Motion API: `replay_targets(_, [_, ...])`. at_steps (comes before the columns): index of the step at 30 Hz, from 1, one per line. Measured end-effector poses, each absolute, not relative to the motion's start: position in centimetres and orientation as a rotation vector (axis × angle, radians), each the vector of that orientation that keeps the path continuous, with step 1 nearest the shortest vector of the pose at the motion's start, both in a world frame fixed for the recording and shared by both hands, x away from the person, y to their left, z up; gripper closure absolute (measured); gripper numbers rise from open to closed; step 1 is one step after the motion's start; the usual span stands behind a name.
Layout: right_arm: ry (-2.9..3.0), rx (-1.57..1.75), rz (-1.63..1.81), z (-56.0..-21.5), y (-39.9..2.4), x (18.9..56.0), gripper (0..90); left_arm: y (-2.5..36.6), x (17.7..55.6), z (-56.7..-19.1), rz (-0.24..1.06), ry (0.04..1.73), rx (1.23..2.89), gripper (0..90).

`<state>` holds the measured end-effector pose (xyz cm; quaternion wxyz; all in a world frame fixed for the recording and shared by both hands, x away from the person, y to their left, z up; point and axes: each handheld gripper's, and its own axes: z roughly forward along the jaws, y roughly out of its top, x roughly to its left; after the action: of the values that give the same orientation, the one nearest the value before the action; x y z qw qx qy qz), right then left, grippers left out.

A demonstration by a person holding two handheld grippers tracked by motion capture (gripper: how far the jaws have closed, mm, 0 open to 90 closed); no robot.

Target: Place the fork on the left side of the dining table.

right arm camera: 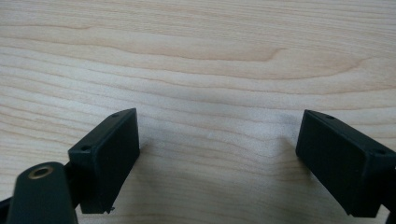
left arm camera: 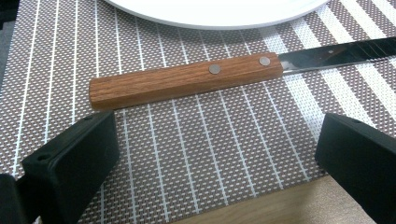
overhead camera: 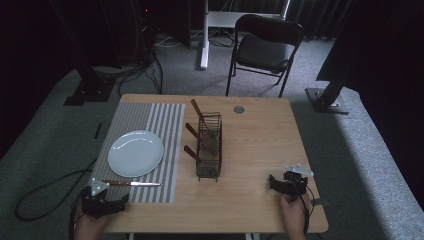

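A knife with a wooden handle (left arm camera: 184, 81) and a steel blade (left arm camera: 336, 55) lies flat on the striped placemat (left arm camera: 196, 154), just below a white plate (left arm camera: 215, 11). From above, the knife (overhead camera: 131, 183) is seen along the mat's near edge, handle to the left. My left gripper (overhead camera: 105, 202) rests at the table's near left corner, open, its jaws wide apart just short of the handle and touching nothing. My right gripper (overhead camera: 280, 184) sits low over bare wood at the near right, open and empty.
A wire cutlery basket (overhead camera: 209, 146) stands mid-table with three wooden handles (overhead camera: 192, 131) sticking out to its left. The white plate (overhead camera: 136, 153) lies on the striped mat (overhead camera: 150, 120). A round grey cap (overhead camera: 238, 109) sits near the far edge. A black chair (overhead camera: 265, 47) stands behind the table.
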<state>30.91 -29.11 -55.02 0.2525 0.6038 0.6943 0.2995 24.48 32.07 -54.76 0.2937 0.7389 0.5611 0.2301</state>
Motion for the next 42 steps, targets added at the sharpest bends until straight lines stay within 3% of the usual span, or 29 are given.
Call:
replay_targets(17, [1.883, 1.646, 0.813, -55.0, -29.1, 30.8, 13.1, 32.0, 24.4, -54.6, 0.609, 1.506, 1.976, 0.0])
replay_targets(29, [1.880, 1.649, 0.813, -55.0, -29.1, 30.8, 13.1, 32.8, 24.9, -53.8, 0.506, 1.532, 1.976, 3.5])
replay_targets(42, [1.880, 1.649, 0.814, -55.0, -29.1, 30.8, 13.1, 30.8, 25.7, -52.3, 0.501, 1.431, 1.985, 5.9])
